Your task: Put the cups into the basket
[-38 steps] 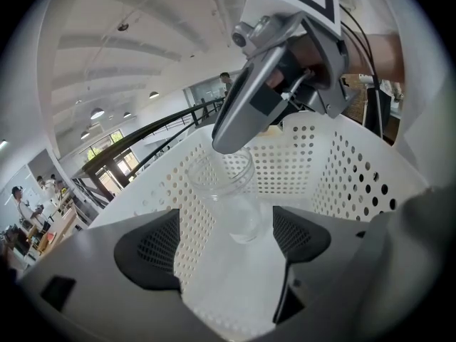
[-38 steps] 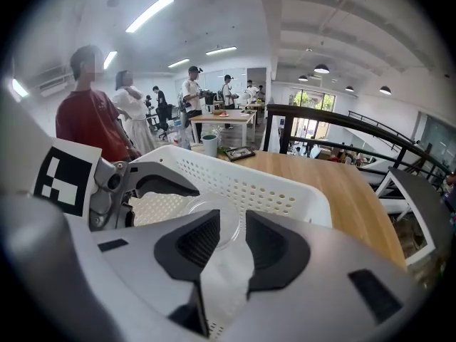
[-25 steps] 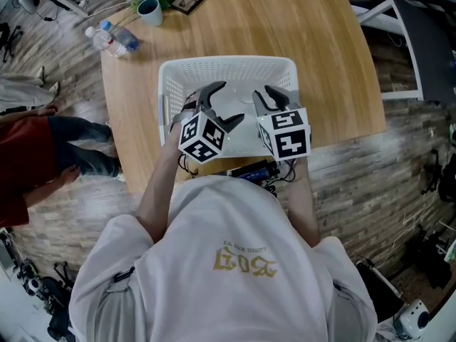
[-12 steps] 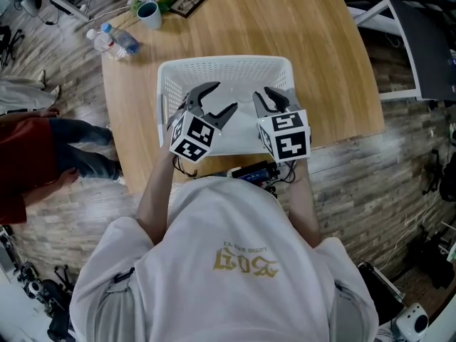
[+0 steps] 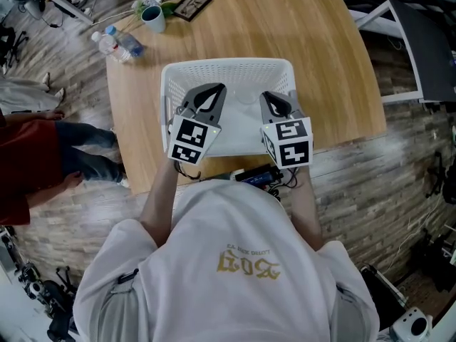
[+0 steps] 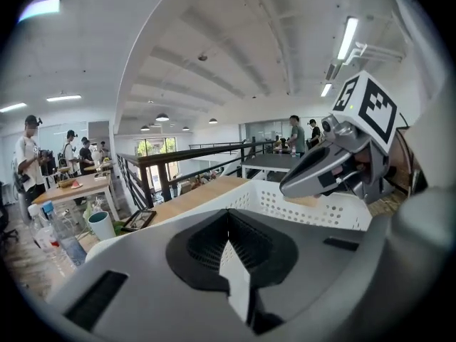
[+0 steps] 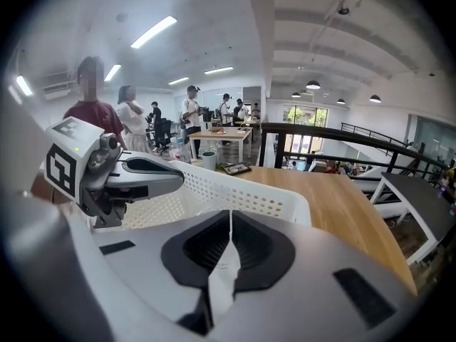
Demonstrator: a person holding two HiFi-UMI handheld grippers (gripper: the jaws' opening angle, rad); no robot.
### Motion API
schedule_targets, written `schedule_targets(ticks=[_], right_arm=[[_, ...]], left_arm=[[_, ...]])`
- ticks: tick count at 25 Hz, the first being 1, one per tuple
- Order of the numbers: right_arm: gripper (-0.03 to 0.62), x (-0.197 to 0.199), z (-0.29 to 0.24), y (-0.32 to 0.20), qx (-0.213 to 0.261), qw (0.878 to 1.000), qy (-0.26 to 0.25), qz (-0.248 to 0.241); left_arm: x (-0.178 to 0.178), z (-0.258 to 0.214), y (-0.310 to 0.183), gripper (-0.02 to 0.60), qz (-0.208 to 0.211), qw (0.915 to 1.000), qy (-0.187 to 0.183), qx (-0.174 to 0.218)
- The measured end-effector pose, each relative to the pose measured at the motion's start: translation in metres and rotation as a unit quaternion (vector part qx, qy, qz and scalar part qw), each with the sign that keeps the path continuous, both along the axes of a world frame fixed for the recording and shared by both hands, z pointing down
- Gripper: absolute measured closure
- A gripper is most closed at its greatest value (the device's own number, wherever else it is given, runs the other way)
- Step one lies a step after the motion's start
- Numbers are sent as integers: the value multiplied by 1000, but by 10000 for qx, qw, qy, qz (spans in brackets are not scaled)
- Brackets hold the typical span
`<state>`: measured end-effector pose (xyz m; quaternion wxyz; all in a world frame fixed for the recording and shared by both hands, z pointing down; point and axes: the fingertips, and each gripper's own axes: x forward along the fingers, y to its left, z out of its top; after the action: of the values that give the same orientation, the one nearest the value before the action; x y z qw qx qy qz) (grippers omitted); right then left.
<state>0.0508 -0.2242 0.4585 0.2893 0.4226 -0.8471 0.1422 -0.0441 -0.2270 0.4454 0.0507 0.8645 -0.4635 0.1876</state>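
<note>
Our left tool (image 5: 214, 95) has just closed on nothing, and our right tool (image 5: 271, 100) is pressed together and empty too, both over the near rim of the white basket (image 5: 228, 63). We cannot tell what lies inside it. A teal cup (image 5: 152, 16) stands on the surface (image 5: 320, 63) at the upper left of the frame, well apart, so we judge it is left to fetch.

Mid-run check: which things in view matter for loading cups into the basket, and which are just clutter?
Job: white basket; teal cup at the far corner of the table; left tongs, jaws just closed on nothing; right tongs, shut; both over the basket.
Clutter: water bottles; picture frame.
</note>
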Motion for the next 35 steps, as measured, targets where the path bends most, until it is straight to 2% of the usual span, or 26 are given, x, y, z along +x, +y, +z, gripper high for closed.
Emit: schedule_targets(ticks=[4, 10, 14, 21, 27, 35], right_arm=[[583, -3, -9, 0, 199, 9997, -137, 37], [583, -3, -17, 7, 481, 9986, -223, 69], [583, -2, -28, 9, 690, 9971, -300, 120], [583, 3, -56, 18, 1389, 9876, -629, 380], [583, 3, -72, 27, 1738, 9803, -798, 488], [583, 5, -84, 35, 1960, 9754, -880, 500]], left_arm=[[-5, -7, 1, 574, -47, 9997, 245, -11], [-10, -32, 2, 574, -150, 9966, 814, 20], [-10, -47, 6, 574, -188, 9966, 773, 193], [-10, -60, 19, 574, -177, 9940, 1037, 298], [-10, -76, 28, 574, -296, 9908, 1228, 485], [-8, -85, 42, 574, -241, 9917, 1099, 628]])
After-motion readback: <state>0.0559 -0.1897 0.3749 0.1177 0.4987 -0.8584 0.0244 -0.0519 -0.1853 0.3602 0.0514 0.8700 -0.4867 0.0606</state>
